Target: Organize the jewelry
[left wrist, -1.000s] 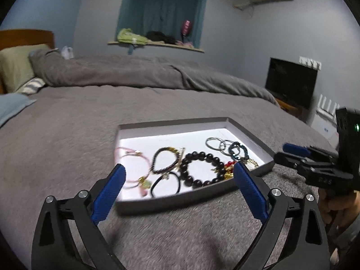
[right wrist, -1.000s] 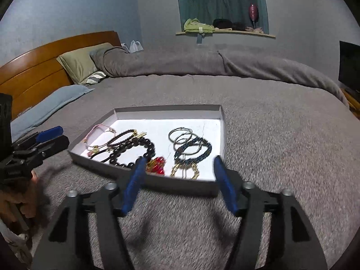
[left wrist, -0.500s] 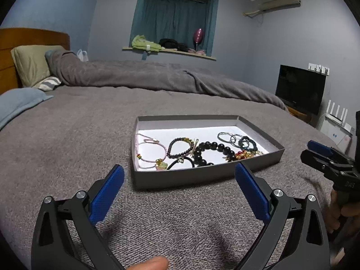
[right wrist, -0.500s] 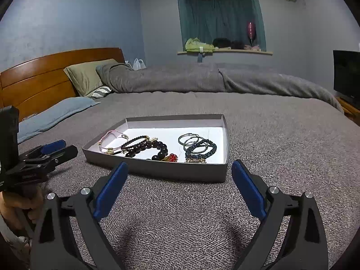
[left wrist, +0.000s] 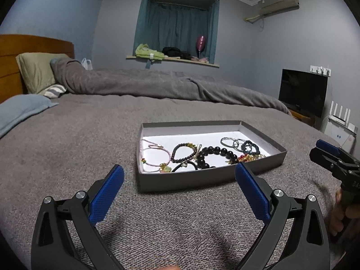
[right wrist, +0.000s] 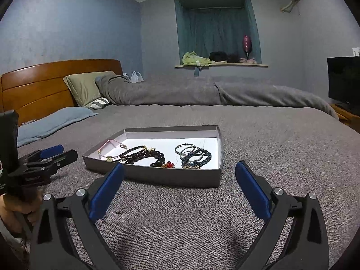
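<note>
Closest to me, the left gripper point(left wrist: 178, 193) is hanging over the grey blanket point(left wrist: 67, 139) with its blue claws wide apart, and nothing is sitting between them. The right gripper point(right wrist: 179, 190) is beside it, and its claws are opening wide with nothing in them either. A little farther on, the grey box point(right wrist: 157, 176) is lying on the bed. All the jewelry is sitting inside it: the pink bracelet point(left wrist: 155, 155), the big black bead bracelet point(left wrist: 211, 155), the silver rings point(right wrist: 185, 149) and the dark blue bracelet point(right wrist: 198, 157). They are lying close together, some touching. I think the sorting is only starting. Far back, a pillow point(right wrist: 84, 87) is leaning on the headboard.
</note>
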A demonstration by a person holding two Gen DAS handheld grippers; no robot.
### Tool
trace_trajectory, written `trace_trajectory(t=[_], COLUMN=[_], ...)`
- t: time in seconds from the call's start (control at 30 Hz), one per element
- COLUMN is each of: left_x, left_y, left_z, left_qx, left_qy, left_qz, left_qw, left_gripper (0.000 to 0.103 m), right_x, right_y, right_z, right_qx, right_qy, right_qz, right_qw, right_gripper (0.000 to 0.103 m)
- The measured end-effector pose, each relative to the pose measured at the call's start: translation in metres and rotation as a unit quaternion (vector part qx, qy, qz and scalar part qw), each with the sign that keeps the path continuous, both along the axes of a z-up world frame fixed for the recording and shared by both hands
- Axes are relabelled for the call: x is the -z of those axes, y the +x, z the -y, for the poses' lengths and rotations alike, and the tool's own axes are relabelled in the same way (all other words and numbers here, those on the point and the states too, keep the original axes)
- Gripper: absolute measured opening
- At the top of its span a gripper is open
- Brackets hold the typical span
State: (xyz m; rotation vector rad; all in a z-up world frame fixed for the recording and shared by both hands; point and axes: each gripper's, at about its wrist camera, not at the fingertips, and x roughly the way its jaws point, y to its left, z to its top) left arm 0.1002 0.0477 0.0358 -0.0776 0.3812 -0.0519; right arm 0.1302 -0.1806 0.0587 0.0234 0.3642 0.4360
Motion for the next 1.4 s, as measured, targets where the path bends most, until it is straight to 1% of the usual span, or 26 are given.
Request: trace_trajectory(t=[0.6,0.97,1.4], left_x=[-0.002,-0.0026,-0.0024], left_y=[-0.0026,-0.0044,-0.0049], left_z=[-0.0036,-0.0003,0.0008], left_qx=[-0.004,-0.003,-0.003], left_qy=[-0.006,0.005,0.005], left_qz=[0.008,0.01,0.01], left_qw=[0.9999,0.9999,0.9999], left_gripper=[0.098,0.098,0.098], right_x=[0.0,-0.0004,0.0], right_y=[-0.0022,-0.0032,-0.0035], right_z=[-0.0028,-0.0038,-0.0026], right_qx=[0.003,0.003,0.004], right_qy=[-0.008,-0.011,-0.013], right_qz=[0.007,0.01,0.011], right_qw=[1.0,1.0,1.0], right_gripper=[0.097,0.097,0.097])
